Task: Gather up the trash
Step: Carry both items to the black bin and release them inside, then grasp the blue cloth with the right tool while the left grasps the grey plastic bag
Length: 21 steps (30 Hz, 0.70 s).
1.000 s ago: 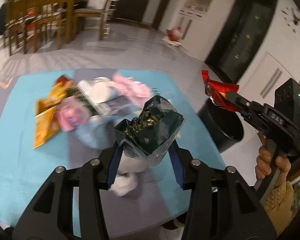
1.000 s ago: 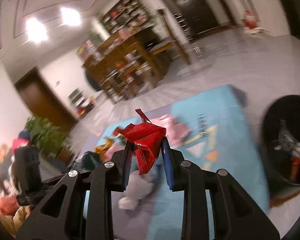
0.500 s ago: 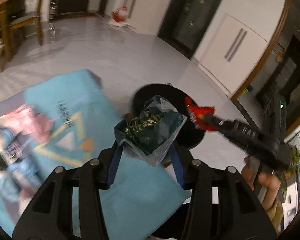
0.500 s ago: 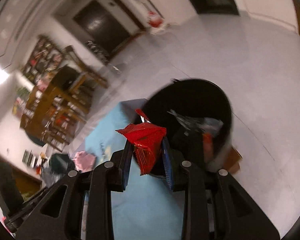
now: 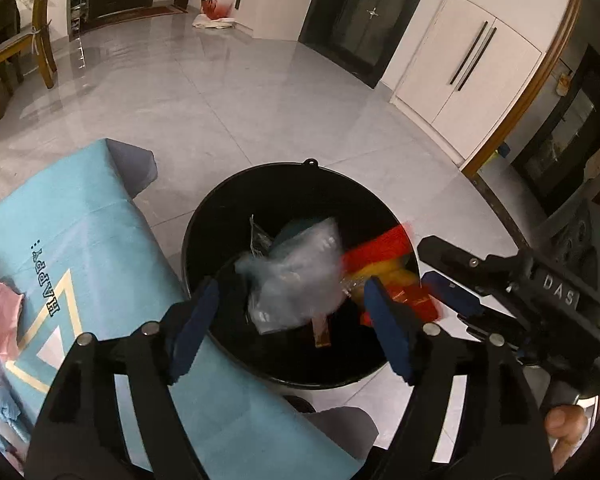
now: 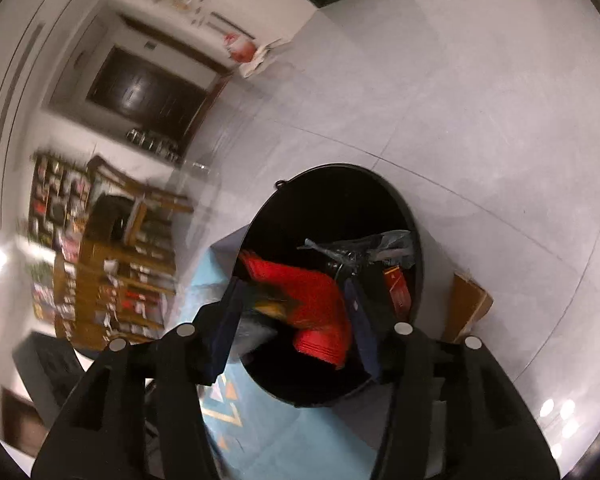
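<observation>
Falling wrappers (image 5: 300, 276) below spread tongs (image 5: 290, 322)

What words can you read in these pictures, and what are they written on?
"HAPPY" with dots after it: on the blue tablecloth.
"DAS": on the right claw, along its black body.
Print on the wrappers in the black bin: too blurred to read.

Glossy tiled floor (image 5: 228, 92); clear crinkled plastic bag (image 5: 296, 276)
</observation>
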### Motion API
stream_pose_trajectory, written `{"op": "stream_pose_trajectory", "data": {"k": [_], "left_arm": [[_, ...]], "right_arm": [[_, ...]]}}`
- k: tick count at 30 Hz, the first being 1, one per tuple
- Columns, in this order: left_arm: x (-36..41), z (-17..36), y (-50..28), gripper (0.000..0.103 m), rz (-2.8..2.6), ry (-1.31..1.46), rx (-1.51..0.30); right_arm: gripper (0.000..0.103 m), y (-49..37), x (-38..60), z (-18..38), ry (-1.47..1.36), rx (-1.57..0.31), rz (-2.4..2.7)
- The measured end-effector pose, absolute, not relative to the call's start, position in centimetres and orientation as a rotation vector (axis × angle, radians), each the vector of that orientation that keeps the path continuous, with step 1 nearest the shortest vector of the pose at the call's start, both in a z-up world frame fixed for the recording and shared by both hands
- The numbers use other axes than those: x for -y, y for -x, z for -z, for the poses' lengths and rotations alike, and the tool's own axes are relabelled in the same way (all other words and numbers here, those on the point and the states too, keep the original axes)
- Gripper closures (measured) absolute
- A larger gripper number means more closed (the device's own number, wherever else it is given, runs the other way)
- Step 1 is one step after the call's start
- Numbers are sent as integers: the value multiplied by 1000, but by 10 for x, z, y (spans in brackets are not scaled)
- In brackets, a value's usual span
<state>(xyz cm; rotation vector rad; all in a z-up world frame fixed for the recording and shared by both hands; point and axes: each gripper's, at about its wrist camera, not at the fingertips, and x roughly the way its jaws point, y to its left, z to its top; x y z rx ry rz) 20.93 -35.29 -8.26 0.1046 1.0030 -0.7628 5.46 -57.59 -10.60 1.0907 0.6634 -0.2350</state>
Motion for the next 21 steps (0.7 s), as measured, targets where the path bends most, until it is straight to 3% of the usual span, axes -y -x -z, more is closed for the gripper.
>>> {"op": "stream_pose_trajectory", "data": {"k": [10, 21], "left_arm": [[294, 80, -201, 16, 687, -37, -989], [178, 68, -144, 15, 576, 5, -906]], "right_arm": [[47, -67, 564, 102, -1059, -692, 189], [44, -90, 501, 80, -806, -745, 44]]}}
